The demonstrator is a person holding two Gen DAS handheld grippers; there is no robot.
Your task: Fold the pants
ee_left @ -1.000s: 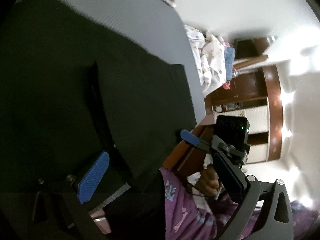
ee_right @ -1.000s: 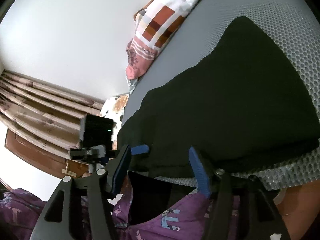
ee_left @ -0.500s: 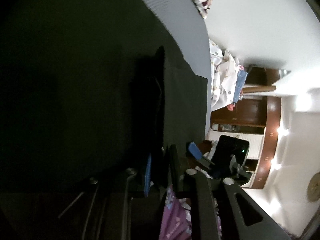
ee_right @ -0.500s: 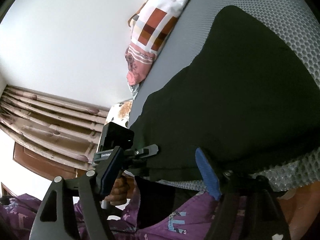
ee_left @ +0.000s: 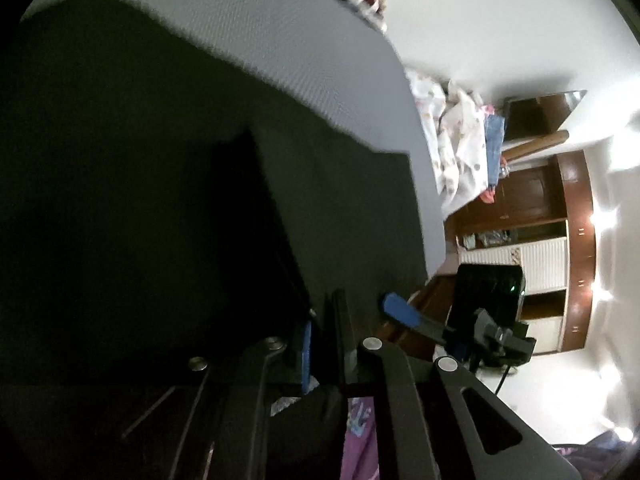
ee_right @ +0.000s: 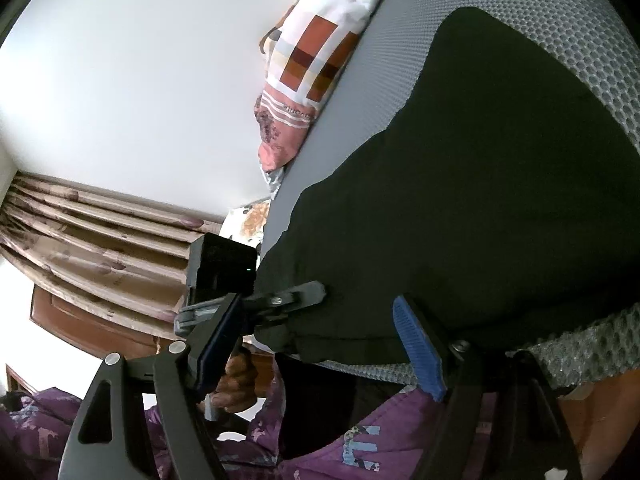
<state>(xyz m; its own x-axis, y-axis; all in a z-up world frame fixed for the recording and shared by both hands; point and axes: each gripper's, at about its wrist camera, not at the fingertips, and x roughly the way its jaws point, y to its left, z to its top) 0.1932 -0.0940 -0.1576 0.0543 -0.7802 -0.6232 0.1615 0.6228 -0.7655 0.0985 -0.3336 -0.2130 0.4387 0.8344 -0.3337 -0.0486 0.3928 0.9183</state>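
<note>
The black pants (ee_right: 480, 208) lie spread on the grey mesh-covered bed (ee_right: 580, 28), their near edge running along the mattress's front edge, so the folding looks barely begun: no clean fold across the length shows, only a dark raised ridge of cloth running up from the left hand-held gripper (ee_left: 322, 344) in its own view, which may be a seam or a doubled layer; I cannot tell which. That gripper's jaws are pressed together on the near edge of the pants, a grip that reads as the start of a lift. The right hand-held gripper (ee_right: 320, 344) has its blue pads spread wide, the pants' edge lying just beyond them and nothing pinched. What is left, by my judgement, is for the right side to take its hold and then every fold. The right wrist view shows the pants' far outline, the patterned pillow (ee_right: 316, 52) and the hand (ee_right: 236, 384) that carries the left tool; the left wrist view is dark but shows the pinch itself, plus the wooden cabinets (ee_left: 560, 240) beyond the bed.
</note>
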